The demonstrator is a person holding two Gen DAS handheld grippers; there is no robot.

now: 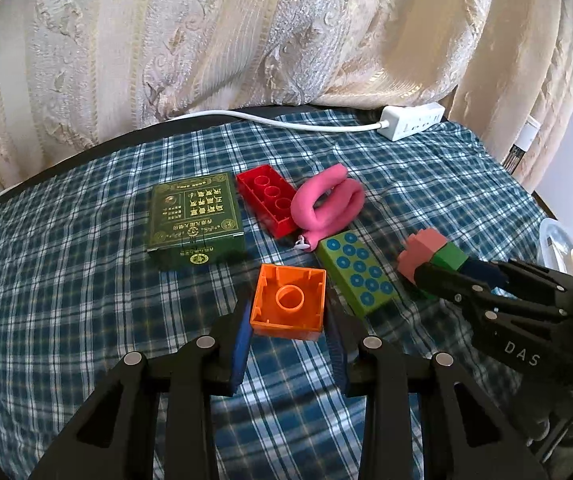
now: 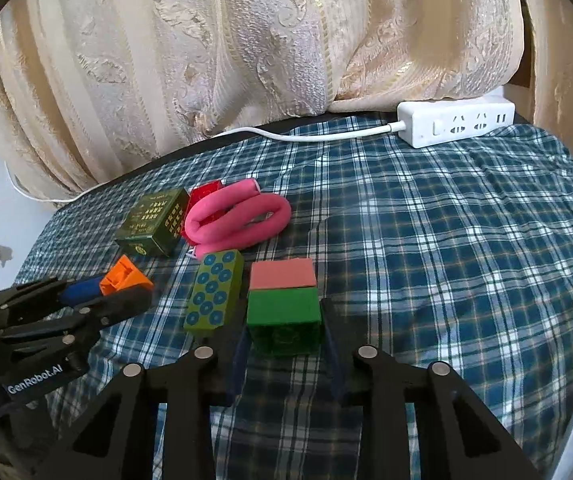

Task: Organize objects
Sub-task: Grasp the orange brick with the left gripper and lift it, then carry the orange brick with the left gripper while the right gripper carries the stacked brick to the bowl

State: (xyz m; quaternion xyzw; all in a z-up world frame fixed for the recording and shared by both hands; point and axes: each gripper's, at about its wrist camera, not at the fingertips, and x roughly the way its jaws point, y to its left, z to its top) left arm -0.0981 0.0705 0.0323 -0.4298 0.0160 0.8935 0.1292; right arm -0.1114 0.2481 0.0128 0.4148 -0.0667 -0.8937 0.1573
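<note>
My left gripper (image 1: pixel 288 322) is shut on an orange hollow brick (image 1: pixel 288 300), its blue pads pressed on the brick's two sides, open underside facing up. The right wrist view shows this gripper (image 2: pixel 126 286) at the left with the orange brick (image 2: pixel 124 276) at its tips. My right gripper (image 2: pixel 284 330) is shut on a green cube (image 2: pixel 282 314); a pink block (image 2: pixel 282 274) lies against the cube's far side. From the left wrist view, the right gripper (image 1: pixel 440 276) comes in from the right, with the pink block (image 1: pixel 420 250) and green cube (image 1: pixel 450 256) at its tips.
On the blue plaid cloth (image 1: pixel 86 280) lie a dark green printed box (image 1: pixel 194 220), a red hollow brick (image 1: pixel 268 202), a coiled pink foam roll (image 1: pixel 326 204) and a green block with blue dots (image 1: pixel 356 276). A white power strip (image 2: pixel 454 122) lies by the curtain. A white container (image 1: pixel 558 248) sits far right.
</note>
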